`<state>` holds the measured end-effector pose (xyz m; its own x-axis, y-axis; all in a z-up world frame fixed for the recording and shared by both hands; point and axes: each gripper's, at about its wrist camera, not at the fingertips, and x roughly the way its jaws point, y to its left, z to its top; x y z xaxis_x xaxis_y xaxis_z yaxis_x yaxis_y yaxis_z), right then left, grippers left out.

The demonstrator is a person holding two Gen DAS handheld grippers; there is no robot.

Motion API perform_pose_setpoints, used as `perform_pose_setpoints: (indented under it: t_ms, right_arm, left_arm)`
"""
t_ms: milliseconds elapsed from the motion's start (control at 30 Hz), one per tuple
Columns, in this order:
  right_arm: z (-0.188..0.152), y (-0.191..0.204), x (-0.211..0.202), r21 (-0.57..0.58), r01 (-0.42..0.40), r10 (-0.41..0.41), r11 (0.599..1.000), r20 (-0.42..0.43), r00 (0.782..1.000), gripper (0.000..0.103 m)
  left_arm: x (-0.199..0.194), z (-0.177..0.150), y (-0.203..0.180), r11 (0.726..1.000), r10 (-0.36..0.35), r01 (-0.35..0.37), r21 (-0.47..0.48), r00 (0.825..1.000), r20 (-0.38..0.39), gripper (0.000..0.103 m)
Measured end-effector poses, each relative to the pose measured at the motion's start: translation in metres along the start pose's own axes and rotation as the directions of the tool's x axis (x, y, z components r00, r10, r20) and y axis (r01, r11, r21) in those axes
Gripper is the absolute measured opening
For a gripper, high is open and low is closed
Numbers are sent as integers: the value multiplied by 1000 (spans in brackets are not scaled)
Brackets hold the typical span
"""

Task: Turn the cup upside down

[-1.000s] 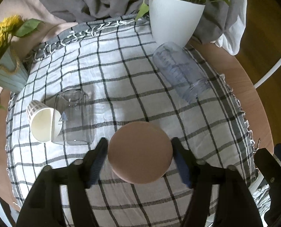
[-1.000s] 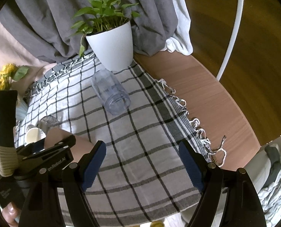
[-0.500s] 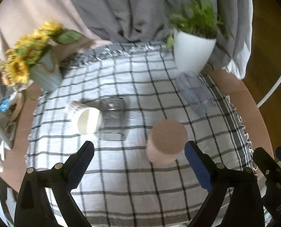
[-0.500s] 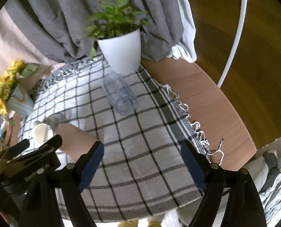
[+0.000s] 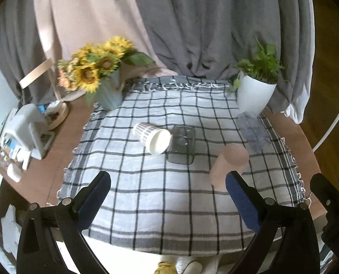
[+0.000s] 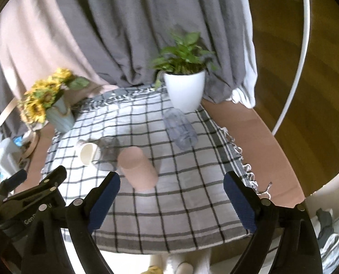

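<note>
Fingers of left gripper (image 5: 168, 198) and right gripper (image 6: 171, 199) spread apart, empty; pink cup (image 6: 138, 168) stands base-up on checked cloth (image 6: 192, 205): flip apparently complete.

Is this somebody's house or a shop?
Probably a home: a round wooden table under a checked cloth, a vase of sunflowers, a potted plant, and grey curtains behind.

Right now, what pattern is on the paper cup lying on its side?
Grey stripes on white on the paper cup, best seen in the left wrist view.
</note>
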<state>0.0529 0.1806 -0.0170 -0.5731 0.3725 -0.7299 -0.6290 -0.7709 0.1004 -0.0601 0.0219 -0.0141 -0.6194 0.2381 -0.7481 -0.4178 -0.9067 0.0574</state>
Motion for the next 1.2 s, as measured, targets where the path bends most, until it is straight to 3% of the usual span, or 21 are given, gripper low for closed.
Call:
perform_pose_setpoints:
  t_ms: [400, 1200]
  right_arm:
    - [-16, 21, -39, -73, -17, 23, 997, 78, 997, 92]
    - [-18, 21, -48, -81, -34, 41, 996, 87, 995, 92]
  left_arm:
    - [-38, -18, 20, 999, 25, -24, -24, 998, 57, 102]
    - [-50, -18, 22, 999, 21, -17, -49, 997, 74, 102]
